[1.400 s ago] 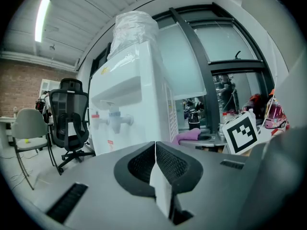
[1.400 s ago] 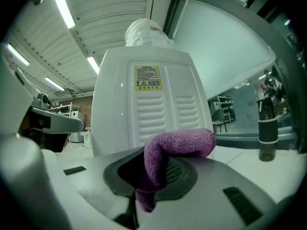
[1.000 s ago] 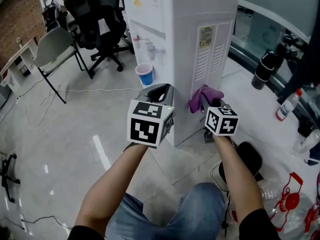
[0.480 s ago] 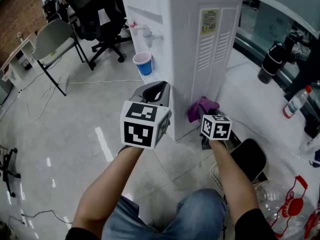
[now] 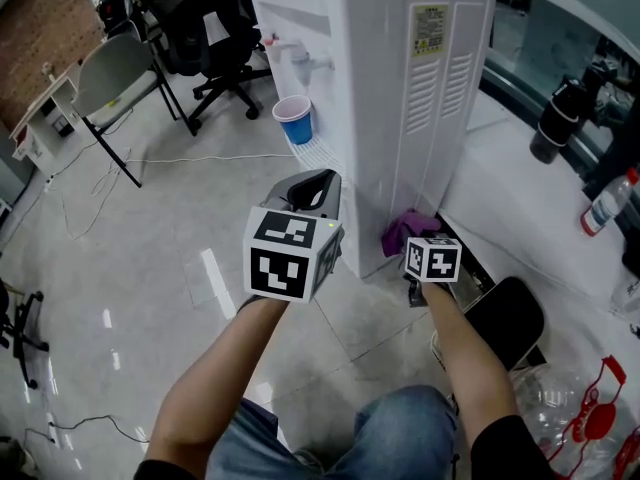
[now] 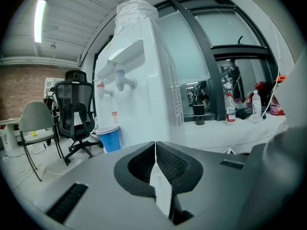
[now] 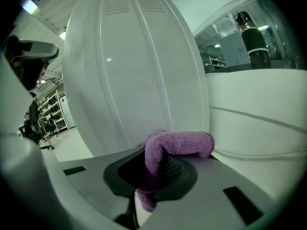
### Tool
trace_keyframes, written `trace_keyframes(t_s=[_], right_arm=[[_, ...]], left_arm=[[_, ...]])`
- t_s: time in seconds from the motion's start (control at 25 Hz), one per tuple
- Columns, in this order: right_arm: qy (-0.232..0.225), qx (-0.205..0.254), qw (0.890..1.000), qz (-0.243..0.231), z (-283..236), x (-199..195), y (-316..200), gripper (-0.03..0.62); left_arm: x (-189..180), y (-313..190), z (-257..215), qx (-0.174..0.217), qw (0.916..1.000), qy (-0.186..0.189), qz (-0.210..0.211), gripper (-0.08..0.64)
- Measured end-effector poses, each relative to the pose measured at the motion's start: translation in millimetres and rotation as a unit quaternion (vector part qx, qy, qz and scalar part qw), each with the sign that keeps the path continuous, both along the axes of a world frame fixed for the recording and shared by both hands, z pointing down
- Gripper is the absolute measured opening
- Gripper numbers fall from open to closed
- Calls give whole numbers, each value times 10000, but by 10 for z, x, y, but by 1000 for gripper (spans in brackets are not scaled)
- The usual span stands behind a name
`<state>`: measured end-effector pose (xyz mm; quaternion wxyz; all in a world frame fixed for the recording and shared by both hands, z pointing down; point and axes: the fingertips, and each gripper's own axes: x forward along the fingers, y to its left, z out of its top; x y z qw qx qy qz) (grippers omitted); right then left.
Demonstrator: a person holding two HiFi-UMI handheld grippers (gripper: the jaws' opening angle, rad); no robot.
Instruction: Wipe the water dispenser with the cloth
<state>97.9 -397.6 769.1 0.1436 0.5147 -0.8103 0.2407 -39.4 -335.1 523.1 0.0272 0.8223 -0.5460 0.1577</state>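
The white water dispenser (image 5: 400,98) stands on the floor ahead; its vented side panel (image 7: 134,71) fills the right gripper view. A purple cloth (image 5: 408,230) is pressed low against that side, near the base. My right gripper (image 5: 418,240) is shut on the purple cloth (image 7: 175,145), which bulges out over the jaws. My left gripper (image 5: 310,190) hovers to the left of the dispenser's corner, shut with nothing in it (image 6: 154,150). The taps (image 6: 120,80) and front face show in the left gripper view.
A blue paper cup (image 5: 293,120) sits on the dispenser's drip tray. Office chairs (image 5: 195,28) and a grey folding chair (image 5: 100,83) stand to the left, with cables on the floor. A white ledge (image 5: 520,208) with bottles (image 5: 600,203) runs along the right. A black bin (image 5: 505,318) sits by my right arm.
The right gripper has slid the cloth down the dispenser's side panel, from mid-height to near the base. The left gripper has stayed roughly in place.
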Motion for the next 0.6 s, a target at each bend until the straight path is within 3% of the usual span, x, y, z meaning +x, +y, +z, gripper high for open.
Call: trace_keyframes(t_s=[0.24,0.6], right_arm=[[-89,290,9995,-84,-377,79,66,46],[-136,1400,9896,-305,-1875,131,140,46]], left_arm=[[-44,-32,-159,110,9999,86,-59,28],[-33,-78,-579,300,9992,257,-12,28]])
